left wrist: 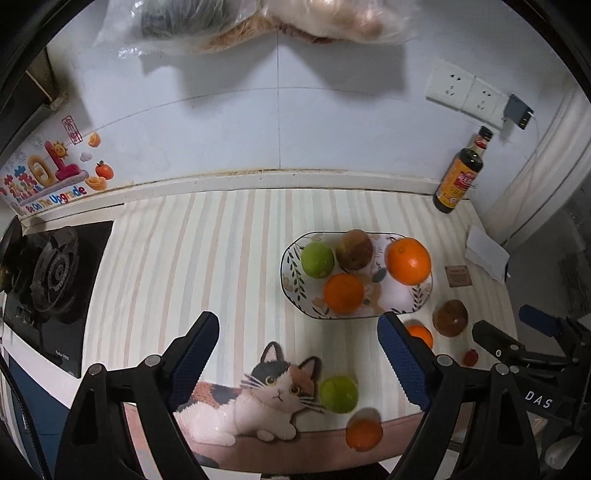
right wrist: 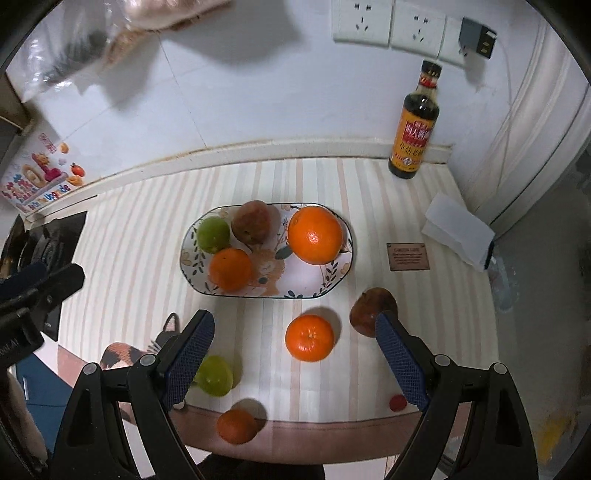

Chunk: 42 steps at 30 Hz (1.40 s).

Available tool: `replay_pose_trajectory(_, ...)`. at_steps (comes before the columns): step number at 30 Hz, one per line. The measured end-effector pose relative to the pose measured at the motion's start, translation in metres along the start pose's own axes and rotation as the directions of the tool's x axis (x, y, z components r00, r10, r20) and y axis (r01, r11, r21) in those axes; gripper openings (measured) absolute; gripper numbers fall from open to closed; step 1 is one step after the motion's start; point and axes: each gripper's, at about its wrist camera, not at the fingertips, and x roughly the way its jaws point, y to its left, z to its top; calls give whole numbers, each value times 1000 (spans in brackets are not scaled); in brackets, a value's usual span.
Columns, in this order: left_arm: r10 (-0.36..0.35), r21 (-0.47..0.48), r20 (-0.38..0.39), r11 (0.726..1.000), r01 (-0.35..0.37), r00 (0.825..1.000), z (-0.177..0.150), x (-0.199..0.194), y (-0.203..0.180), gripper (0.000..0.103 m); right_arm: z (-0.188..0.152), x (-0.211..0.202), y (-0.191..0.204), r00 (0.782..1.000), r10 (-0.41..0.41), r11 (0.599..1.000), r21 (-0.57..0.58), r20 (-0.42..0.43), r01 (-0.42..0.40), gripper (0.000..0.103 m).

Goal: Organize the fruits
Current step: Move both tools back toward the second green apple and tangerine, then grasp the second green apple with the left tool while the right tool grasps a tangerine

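An oval floral plate [left wrist: 291, 284] [right wrist: 343, 266] holds a large orange [right wrist: 315, 235], a smaller orange [right wrist: 230, 268], a green fruit [right wrist: 213, 234] and a brown fruit [right wrist: 255, 225]. Loose on the striped mat lie an orange [right wrist: 309, 338], a brown fruit [right wrist: 364, 308], a green fruit [right wrist: 215, 374] [left wrist: 338, 394], a small orange [right wrist: 237, 425] [left wrist: 364, 432] at the front edge, and a tiny red fruit [right wrist: 398, 402]. My left gripper [left wrist: 297, 354] is open and empty above the cat picture. My right gripper [right wrist: 293, 354] is open and empty, its jaws either side of the loose orange.
A dark sauce bottle [right wrist: 415, 125] stands at the back right by the wall sockets [right wrist: 388, 26]. Folded white paper [right wrist: 458, 230] lies at the right. A gas stove [left wrist: 48, 277] is at the left. The right gripper's body shows in the left wrist view [left wrist: 532, 350].
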Motion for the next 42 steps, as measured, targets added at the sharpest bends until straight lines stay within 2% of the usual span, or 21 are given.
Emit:
replay_pose_trajectory(10,-26,-13,72,1000,27,997,-25,-45,-10,88,-23,-57,-1,996,-12,1000,-6,91,12,91)
replay_pose_trajectory(16,-42,-21,69,999,44,997,-32,-50,-15,88,-32,-77,-8,993,5,1000,8,114,-6,91)
replay_pose_trajectory(21,-47,-34,19,998,47,999,-36,-30,-19,88,-35,-70,-18,995,28,999,33,94,-31,91)
replay_pose_trajectory(22,-48,-31,-7,998,48,999,-37,-20,-22,92,-35,-66,-21,996,27,999,36,86,-30,91)
replay_pose_trajectory(23,-46,-27,-22,999,46,999,-39,-13,-24,98,-36,-58,-24,997,31,998,44,66,-34,91)
replay_pose_trajectory(27,-23,0,-110,1000,23,994,-52,27,-37,99,-38,-20,-38,998,61,995,82,-9,-60,91)
replay_pose_trajectory(31,-26,-2,-241,1000,26,970,-67,79,-47,99,-40,33,-54,988,119,985,140,-96,-105,91)
replay_pose_trajectory(34,-54,-24,-353,999,49,934,-79,123,-53,99,-39,74,-61,970,176,972,184,-170,-144,90)
replay_pose_trajectory(36,-38,-14,-406,999,35,913,-86,145,-57,99,-38,97,-62,959,191,969,198,-208,-150,89)
replay_pose_trajectory(38,-36,-20,-455,999,31,890,-93,165,-59,98,-37,121,-61,950,191,970,198,-247,-144,88)
replay_pose_trajectory(42,-59,-56,-513,998,35,856,-106,189,-60,98,-35,158,-59,934,188,971,198,-305,-131,86)
